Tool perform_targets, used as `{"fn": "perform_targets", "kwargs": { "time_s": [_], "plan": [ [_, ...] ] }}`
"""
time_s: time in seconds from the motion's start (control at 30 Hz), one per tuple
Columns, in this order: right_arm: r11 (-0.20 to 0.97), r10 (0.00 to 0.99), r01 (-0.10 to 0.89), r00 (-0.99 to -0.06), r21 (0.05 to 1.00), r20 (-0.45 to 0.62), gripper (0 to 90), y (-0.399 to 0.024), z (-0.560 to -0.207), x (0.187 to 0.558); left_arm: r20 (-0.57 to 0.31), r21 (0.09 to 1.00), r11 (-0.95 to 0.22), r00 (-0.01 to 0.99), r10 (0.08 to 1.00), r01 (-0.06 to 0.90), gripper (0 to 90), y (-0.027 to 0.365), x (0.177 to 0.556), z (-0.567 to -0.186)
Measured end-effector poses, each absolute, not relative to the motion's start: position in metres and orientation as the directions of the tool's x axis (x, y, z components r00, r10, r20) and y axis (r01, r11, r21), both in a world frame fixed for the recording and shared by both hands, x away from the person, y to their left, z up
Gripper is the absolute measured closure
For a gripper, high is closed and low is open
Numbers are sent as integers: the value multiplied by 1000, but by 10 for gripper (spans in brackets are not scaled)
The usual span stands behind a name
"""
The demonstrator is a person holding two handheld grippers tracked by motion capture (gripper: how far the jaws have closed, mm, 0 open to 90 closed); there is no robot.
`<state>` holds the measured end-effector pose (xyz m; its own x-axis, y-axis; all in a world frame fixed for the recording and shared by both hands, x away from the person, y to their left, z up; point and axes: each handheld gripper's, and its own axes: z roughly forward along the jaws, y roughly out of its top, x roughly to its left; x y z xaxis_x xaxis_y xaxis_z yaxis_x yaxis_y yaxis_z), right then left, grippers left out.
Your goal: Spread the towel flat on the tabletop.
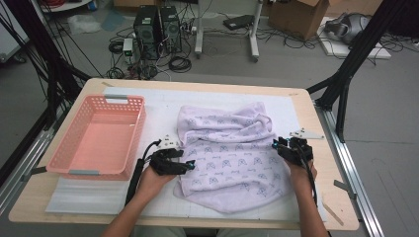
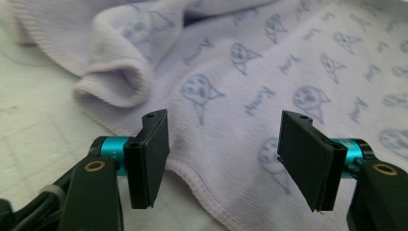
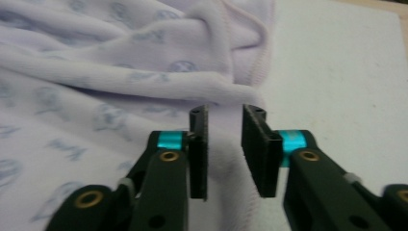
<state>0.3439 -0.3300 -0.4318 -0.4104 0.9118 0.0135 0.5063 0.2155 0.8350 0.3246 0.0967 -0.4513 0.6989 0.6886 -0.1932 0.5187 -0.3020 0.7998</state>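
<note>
Towel (image 1: 230, 155) lies between left gripper (image 1: 190, 164) and right gripper (image 1: 275, 144); both open, holding nothing

- One lilac terry towel (image 1: 232, 155) printed with small blue faces, lying crumpled.
- One pink plastic basket (image 1: 96, 138) with perforated walls.
- One white gridded mat (image 1: 163, 106) spread under them.
- One pale wooden table (image 1: 321, 173).
- Two black hand-held grippers: the left gripper (image 1: 189, 164) and the right gripper (image 1: 274, 144).
</note>
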Motion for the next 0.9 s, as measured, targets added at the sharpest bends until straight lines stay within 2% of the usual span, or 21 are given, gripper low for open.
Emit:
{"fn": "perform_targets", "kwargs": {
  "time_s": [0.07,0.1,0.13,0.17,0.2,0.23,0.27,0.33,0.47,0.5,0.53,0.57,0.6,0.63,0.9],
  "plan": [
    [231,898,503,-439,833,16,637,-329,-429,334,-196,793,-323,718,668,517,406,93,321,-451],
    [238,893,499,-449,833,14,616,-329,-428,329,-163,795,-349,728,666,497,487,90,319,-451],
    [247,887,494,-462,834,11,601,-329,-427,325,-127,795,-370,728,674,481,606,88,317,-451],
    [247,887,494,-462,834,11,601,-329,-427,325,-94,794,-382,716,691,473,606,87,316,-450],
    [253,884,495,-468,832,10,591,-329,-428,321,-88,794,-384,713,695,472,733,88,317,-450],
    [256,879,502,-476,826,16,572,-330,-429,319,-110,791,-370,708,697,487,811,89,320,-450],
    [269,870,523,-493,809,30,547,-331,-432,317,-125,790,-358,703,700,497,842,90,321,-450],
    [294,855,548,-517,783,41,538,-328,-440,318,-131,818,-284,642,756,501,848,95,328,-447],
    [362,836,562,-548,744,7,545,-321,-448,324,-164,835,-219,608,777,505,848,102,338,-444],
    [371,831,554,-557,745,0,619,-318,-447,328,-167,836,-212,602,781,506,847,103,342,-444],
    [371,831,554,-557,745,0,619,-318,-447,328,-159,844,-202,592,790,497,847,104,345,-443],
    [413,807,527,-589,742,-31,868,-313,-446,331,-159,848,-190,578,801,496,848,106,348,-443],
    [413,807,527,-589,742,-31,868,-313,-446,331,-164,842,-186,570,805,506,848,107,352,-443],
    [442,800,496,-594,747,-79,887,-307,-446,336,-151,849,-173,543,826,499,849,108,358,-441],
    [366,859,450,-499,815,-110,890,-294,-441,368,-106,863,-156,475,874,481,852,109,382,-439]
  ]
}}
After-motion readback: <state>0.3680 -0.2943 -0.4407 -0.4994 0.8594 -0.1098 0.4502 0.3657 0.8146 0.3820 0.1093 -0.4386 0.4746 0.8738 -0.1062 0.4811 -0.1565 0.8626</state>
